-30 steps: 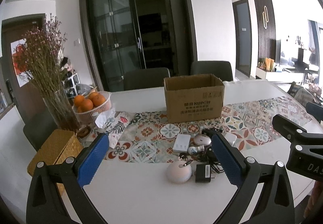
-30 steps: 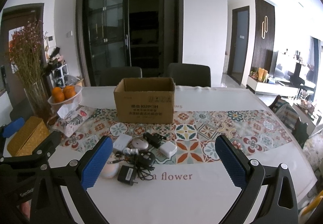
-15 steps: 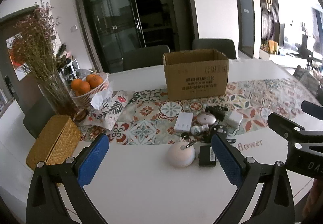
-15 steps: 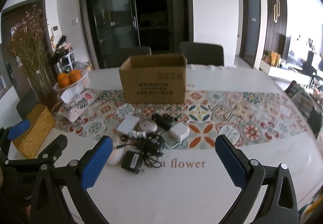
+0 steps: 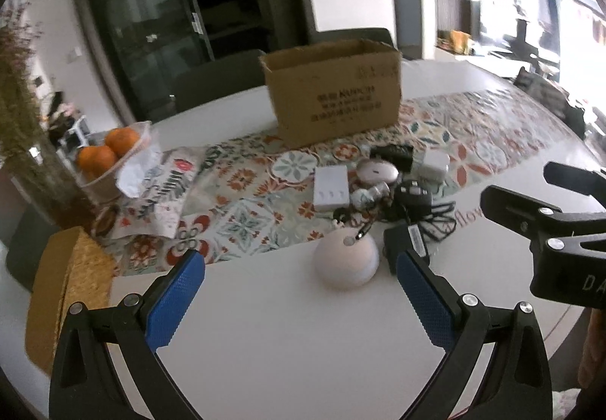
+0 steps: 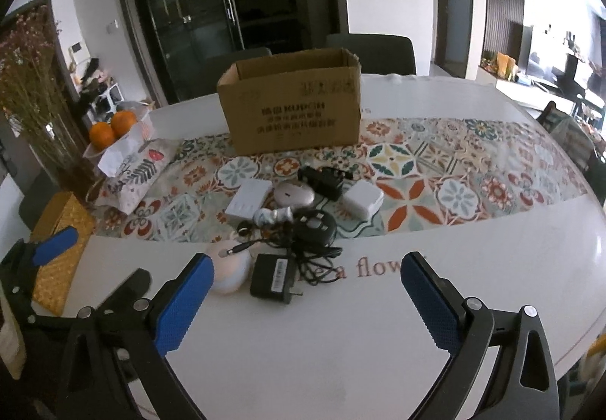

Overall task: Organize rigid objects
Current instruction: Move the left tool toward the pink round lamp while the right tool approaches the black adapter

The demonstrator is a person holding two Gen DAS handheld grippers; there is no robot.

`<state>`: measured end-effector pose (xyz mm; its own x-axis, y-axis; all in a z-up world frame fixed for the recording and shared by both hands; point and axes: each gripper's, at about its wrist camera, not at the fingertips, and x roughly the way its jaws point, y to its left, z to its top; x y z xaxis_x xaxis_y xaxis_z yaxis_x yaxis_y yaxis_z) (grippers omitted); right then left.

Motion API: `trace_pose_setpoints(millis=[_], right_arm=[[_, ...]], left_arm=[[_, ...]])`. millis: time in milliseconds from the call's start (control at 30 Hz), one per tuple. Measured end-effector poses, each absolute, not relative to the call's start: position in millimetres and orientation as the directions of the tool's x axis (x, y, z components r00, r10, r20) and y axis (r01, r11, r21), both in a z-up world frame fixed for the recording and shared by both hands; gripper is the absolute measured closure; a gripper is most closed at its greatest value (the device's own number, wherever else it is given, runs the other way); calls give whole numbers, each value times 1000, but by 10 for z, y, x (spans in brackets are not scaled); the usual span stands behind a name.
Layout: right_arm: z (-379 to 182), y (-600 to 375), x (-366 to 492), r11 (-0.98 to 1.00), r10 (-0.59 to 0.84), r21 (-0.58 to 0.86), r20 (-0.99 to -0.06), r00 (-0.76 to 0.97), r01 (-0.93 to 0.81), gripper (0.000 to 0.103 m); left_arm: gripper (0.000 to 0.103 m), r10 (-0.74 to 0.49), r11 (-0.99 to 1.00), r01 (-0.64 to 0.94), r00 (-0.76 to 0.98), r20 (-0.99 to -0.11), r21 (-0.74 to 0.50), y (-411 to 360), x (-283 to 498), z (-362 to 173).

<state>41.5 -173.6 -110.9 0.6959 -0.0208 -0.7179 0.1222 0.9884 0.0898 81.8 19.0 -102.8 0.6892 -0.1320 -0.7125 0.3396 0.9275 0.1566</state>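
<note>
In your left wrist view, your left gripper (image 5: 299,283) hangs spread wide and empty over the white bench (image 5: 288,336), with the pale round device (image 5: 345,261) just ahead between its fingers, the black adapter (image 5: 404,249) beside it and the open cardboard box (image 5: 335,98) farther ahead. In your right wrist view, your right gripper (image 6: 305,287) is equally wide and holds nothing, the adapter (image 6: 273,283) and tangled cable (image 6: 312,257) just ahead left of centre, the box (image 6: 293,105) beyond.

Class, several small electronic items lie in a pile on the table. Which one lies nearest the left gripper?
The round white ball-shaped gadget. It sits at the front of the pile on the bare white table, just ahead of the left gripper; the others lie farther back.
</note>
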Motion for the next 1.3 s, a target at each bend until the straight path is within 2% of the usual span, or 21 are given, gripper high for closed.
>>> trace_pose_setpoints(millis=[600, 1300], right_arm=[[-1819, -1407, 769, 975, 12, 141, -807, 591, 173, 26], [-2179, -1399, 1046, 978, 51, 152, -840, 540, 143, 41]], left_arm=[[6, -273, 826, 550, 586, -763, 126, 210, 1211, -1712], [9, -325, 767, 633, 525, -786, 105, -11, 1397, -2095]])
